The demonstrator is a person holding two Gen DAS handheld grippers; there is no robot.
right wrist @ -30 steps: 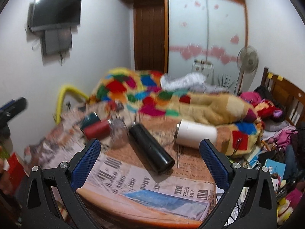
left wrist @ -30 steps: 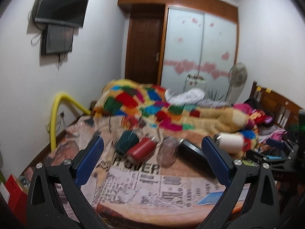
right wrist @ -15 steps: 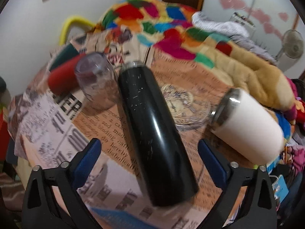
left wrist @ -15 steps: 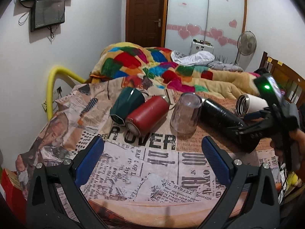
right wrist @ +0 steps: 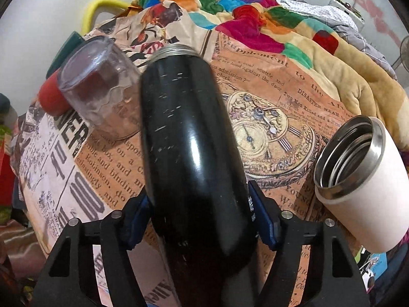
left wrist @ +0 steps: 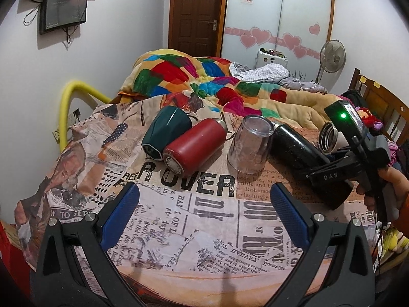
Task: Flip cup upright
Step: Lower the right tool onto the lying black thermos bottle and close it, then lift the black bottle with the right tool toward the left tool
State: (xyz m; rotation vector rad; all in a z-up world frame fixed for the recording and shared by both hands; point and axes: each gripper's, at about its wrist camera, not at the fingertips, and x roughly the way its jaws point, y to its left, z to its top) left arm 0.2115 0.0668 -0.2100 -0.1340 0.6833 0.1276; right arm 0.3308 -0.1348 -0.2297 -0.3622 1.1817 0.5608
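Note:
A long black cup lies on its side on the newspaper-print tablecloth, its steel mouth pointing away. My right gripper is shut on its lower body, blue pads pressing both sides; it also shows in the left wrist view on the black cup. My left gripper is open and empty above the table's near part. A clear glass stands upside down beside the black cup.
A green cup, a red cup and a white steel-lined cup lie on their sides. A colourful quilt lies behind the table. A yellow tube stands by the left wall.
My right gripper moved forward over the black cup and closed on it. My left gripper moved slightly closer to the table and stayed open.

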